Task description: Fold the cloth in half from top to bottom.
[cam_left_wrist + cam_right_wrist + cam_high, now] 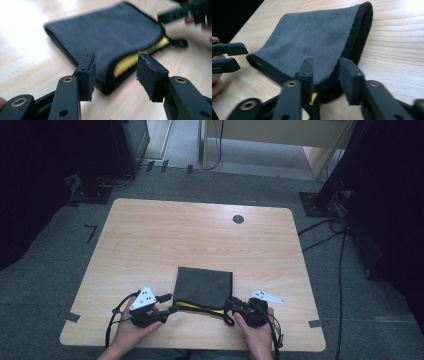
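A dark grey cloth pouch [205, 281] with a yellow lining [140, 58] lies flat near the table's front edge, its mouth toward me. My left gripper [167, 301] sits at the pouch's near left corner. Its jaws stand open in the left gripper view [116, 72], with that corner between them and the pads off the cloth. My right gripper [231, 304] is at the near right corner. In the right gripper view [325, 75] its jaws are apart around the black hem, and I see no squeeze on it. A small patch of yellow [313, 96] shows beside its left finger.
The wooden table [150, 235] has a round dark cable hole [238, 219] at the back right. Black stands [325, 195] and cables [340, 250] lie on the carpet around it. Both hands rest at the front edge.
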Tool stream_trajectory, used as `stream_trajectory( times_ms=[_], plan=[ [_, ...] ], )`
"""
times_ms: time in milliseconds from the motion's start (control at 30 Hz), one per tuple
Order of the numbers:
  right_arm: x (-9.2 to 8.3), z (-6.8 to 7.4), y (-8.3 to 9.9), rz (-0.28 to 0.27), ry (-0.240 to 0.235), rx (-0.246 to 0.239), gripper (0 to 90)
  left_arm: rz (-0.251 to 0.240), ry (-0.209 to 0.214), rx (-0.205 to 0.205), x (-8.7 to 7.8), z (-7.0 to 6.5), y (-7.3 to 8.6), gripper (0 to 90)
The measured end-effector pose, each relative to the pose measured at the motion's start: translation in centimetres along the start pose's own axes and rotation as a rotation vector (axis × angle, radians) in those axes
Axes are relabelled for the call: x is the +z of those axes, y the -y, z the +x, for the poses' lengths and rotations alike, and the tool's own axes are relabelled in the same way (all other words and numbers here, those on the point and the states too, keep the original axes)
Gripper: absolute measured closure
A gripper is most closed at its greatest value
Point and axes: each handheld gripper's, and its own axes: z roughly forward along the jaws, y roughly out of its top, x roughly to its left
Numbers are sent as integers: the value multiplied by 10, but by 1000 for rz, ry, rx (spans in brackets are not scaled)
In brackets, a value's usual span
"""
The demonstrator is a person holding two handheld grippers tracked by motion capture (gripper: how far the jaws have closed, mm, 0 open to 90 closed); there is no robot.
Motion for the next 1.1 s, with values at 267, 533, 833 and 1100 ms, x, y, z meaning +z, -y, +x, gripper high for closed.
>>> stream_trajectory(
  times_ms=[267,533,833,1100],
  plan=[
    [9,6,2,24,81,-18,741,81,-157,-111,27,4,-8,467],
    [6,7,6,73,146,-140,709,180,-177,-34,29,-2,1,448],
    [4,45,-8,-110,188,-242,341,166,-210,-3,28,-4,4,351],
    [74,74,13,34,296,-414,256,170,-202,-21,27,-2,5,324]
  ],
)
